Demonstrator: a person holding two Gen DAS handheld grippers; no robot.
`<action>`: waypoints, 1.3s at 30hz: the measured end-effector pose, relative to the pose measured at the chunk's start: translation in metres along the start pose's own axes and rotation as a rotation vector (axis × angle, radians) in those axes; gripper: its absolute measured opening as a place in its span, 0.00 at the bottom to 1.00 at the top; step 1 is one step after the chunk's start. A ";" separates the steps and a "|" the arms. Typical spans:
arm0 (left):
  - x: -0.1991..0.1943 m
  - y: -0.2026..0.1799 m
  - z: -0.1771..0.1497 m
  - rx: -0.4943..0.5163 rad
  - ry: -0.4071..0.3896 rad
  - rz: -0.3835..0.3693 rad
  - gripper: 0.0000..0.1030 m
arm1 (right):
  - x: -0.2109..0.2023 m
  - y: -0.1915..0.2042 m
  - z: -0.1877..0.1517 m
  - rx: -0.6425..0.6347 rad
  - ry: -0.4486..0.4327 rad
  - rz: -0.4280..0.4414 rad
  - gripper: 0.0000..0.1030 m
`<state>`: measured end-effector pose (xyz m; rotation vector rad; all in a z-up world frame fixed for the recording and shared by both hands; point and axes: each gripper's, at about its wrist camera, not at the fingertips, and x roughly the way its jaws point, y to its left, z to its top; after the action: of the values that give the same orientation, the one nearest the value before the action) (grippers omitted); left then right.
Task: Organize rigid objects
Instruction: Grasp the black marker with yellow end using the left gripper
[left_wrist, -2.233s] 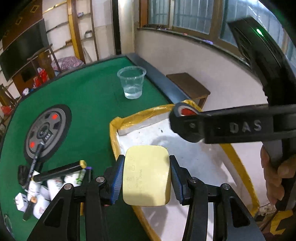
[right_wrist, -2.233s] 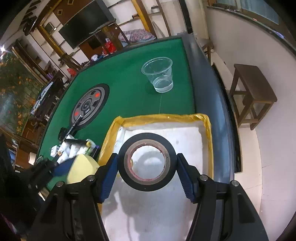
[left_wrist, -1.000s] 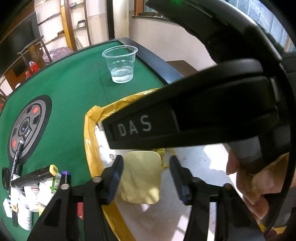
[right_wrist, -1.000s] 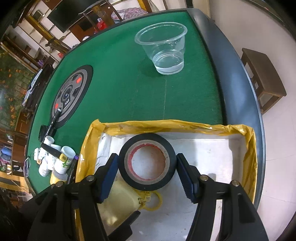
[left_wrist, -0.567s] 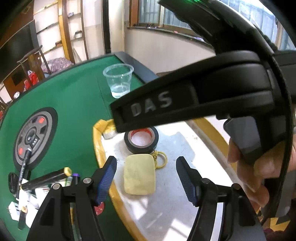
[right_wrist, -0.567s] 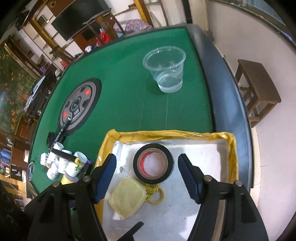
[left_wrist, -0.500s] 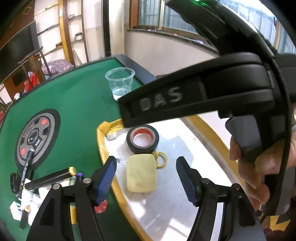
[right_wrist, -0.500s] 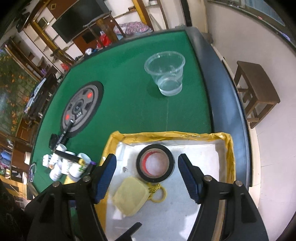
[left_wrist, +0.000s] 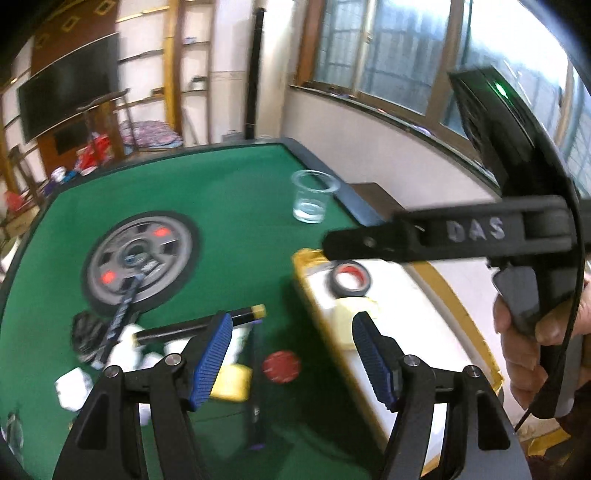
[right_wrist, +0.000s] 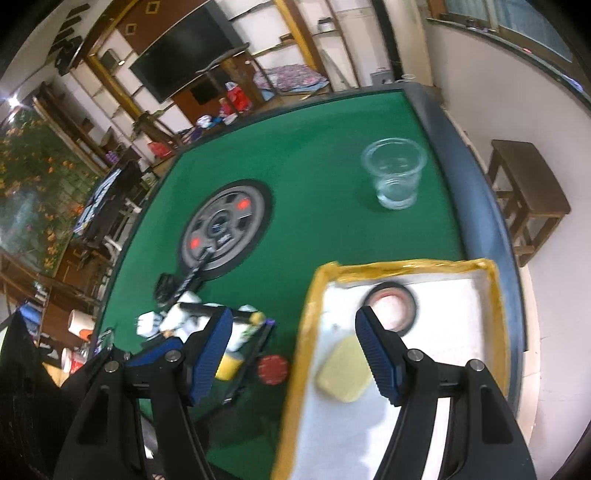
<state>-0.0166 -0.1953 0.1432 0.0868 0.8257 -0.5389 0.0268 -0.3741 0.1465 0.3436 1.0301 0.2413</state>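
A: Where do both tongs stand?

B: Both are released, with nothing between the blue pads. The left tongs (left_wrist: 291, 354) hang over the green worktop (left_wrist: 229, 199), straddling the near edge of the tray (left_wrist: 458, 317). The right tongs (right_wrist: 293, 349) hang beside them, their right pad over the tray's white floor.

A: And what is already sorted?

B: The tape (right_wrist: 390, 305) lies flat at the tray's far end, and the yellow pad (right_wrist: 345, 371) lies just nearer than it. I judge those two done.

A: What is left?

B: A pile (left_wrist: 122, 343) on the worktop, left of the tray: a black marker (left_wrist: 199, 325) with a yellow cap, white bits under it, a yellow block (left_wrist: 231, 382), a red disc (left_wrist: 281, 366) and a thin dark pen (left_wrist: 255, 384). The picture is blurred, so I cannot name the white bits.

A: Which way does the pile lie from the tongs?

B: Ahead and to the left of both. The red disc is nearest, almost between the left tongs' pads. The marker's long axis runs left to right, rising a little toward its cap, so it lies across the left pad's tip.

A: Which hand is nearer?

B: The left, I think; its left pad is already over the marker. The right tongs would have to cross the tray's rim. A clear cup (left_wrist: 314, 201) stands well apart, far up the worktop.
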 end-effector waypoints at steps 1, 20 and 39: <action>-0.007 0.011 -0.003 -0.015 -0.007 0.009 0.70 | 0.003 0.007 -0.002 -0.010 0.006 0.009 0.66; -0.020 0.173 -0.089 -0.026 0.118 0.182 0.71 | 0.067 0.080 -0.067 -0.080 0.193 0.028 0.67; 0.040 0.153 -0.104 0.231 0.292 0.029 0.14 | 0.071 0.076 -0.091 0.048 0.186 -0.041 0.67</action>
<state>0.0101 -0.0515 0.0233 0.3961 1.0415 -0.6009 -0.0200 -0.2644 0.0768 0.3477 1.2271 0.2141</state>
